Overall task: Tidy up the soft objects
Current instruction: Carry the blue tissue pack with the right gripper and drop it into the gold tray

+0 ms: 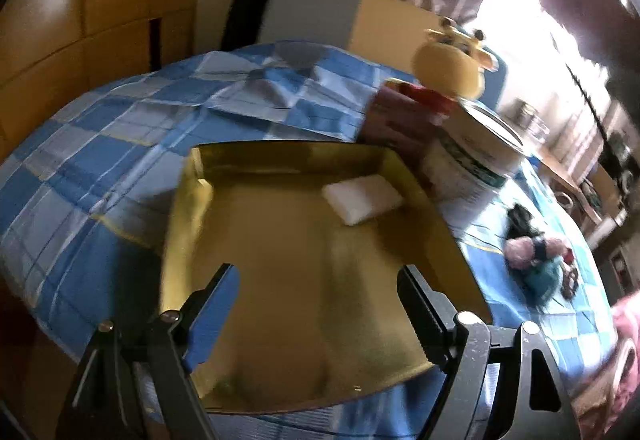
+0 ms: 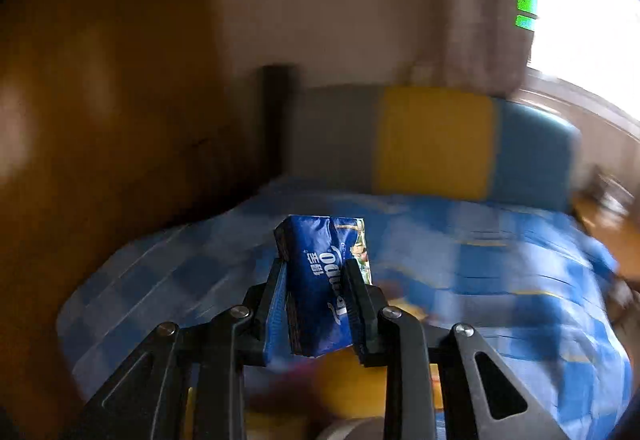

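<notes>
Left tongs (image 1: pixel 318 286): we see the jaws spread wide with nothing between them, poised over the near part of a gold tray (image 1: pixel 280 156) that sits on the bed (image 1: pixel 120 128). Right tongs (image 2: pixel 316 280): jaws nearly closed, clamped on a blue tissue pack (image 2: pixel 320 280); we see the pack standing on end between the pads, its printed face toward the camera and its top well clear of the fingertips. The pack is held in the air above the bed's blue checked cover; the right view is heavily smeared, so we cannot tell what lies directly below it beyond a yellow blur at the bottom edge. In the left view we note one white pad (image 1: pixel 363 198) lying flat inside the tray, near its far right corner and close to the wall; the rest of the tray floor is bare. Just beyond the tray's right wall stands a white tub (image 1: pixel 472 168) with green print, and behind it a red box (image 1: pixel 396 116). A yellow plush toy (image 1: pixel 452 66) sits up against the box and the tub's far side. Farther right on the cover, well apart from the tray, lies a small heap of soft items (image 1: pixel 536 260) in pink, teal and black; we cannot resolve them singly. The headboard (image 2: pixel 436 144) shows grey, yellow and blue panels.
</notes>
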The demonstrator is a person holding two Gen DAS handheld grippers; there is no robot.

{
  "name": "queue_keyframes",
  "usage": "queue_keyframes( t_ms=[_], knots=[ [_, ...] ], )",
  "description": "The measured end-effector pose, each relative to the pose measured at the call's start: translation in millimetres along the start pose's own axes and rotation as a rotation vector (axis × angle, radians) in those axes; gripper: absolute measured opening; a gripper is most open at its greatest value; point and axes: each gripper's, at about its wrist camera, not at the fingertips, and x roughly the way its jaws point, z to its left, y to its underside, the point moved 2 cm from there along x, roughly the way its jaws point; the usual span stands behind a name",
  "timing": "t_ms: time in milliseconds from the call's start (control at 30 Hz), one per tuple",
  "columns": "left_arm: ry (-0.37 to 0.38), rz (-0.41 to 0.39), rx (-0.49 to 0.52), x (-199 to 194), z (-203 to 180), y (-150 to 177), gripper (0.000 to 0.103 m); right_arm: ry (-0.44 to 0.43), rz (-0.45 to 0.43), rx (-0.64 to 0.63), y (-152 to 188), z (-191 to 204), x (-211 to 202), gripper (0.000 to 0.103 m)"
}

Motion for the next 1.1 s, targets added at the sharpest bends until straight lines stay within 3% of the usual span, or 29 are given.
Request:
queue_keyframes(
  t_ms=[133, 200, 300, 400, 500, 633, 867, 1100],
  knots=[
    [-0.054, -0.009, -0.061, -4.2, 26.2, -1.1, 0.081, -0.109, 0.2, -0.174, 73.4, 72.0, 47.3, 0.027],
    [-0.075, -0.007, -0.09, -5.4, 37.2, -0.3, 0.081, -0.098, 0.31, -0.24, 117.8, 92.5, 77.6, 0.027],
    [-0.101, -0.011, -0.119, -8.3, 49.7, 1.7, 0.082, -0.096, 0.44, -0.242, 172.3, 104.1, 116.7, 0.027],
    [-0.126, -0.012, -0.14, -9.9, 57.6, 4.4, 0.082, -0.068, 0.49, -0.189, 201.6, 108.9, 143.5, 0.029],
    [-0.143, -0.011, -0.139, -10.4, 60.1, 6.5, 0.084, -0.068, 0.509, -0.117, 217.9, 102.3, 159.2, 0.032],
    [-0.155, -0.014, -0.128, -11.5, 59.7, 8.8, 0.085, -0.102, 0.505, -0.031, 225.1, 95.2, 150.6, 0.041],
    [-0.155, -0.023, -0.082, -15.4, 44.9, 6.2, 0.085, -0.116, 0.376, -0.013, 227.4, 85.5, 80.7, 0.048],
    [-0.149, -0.038, -0.002, -20.0, 14.6, 3.8, 0.085, -0.038, 0.314, -0.071, 260.1, 57.8, 14.4, 0.049]
  ],
)
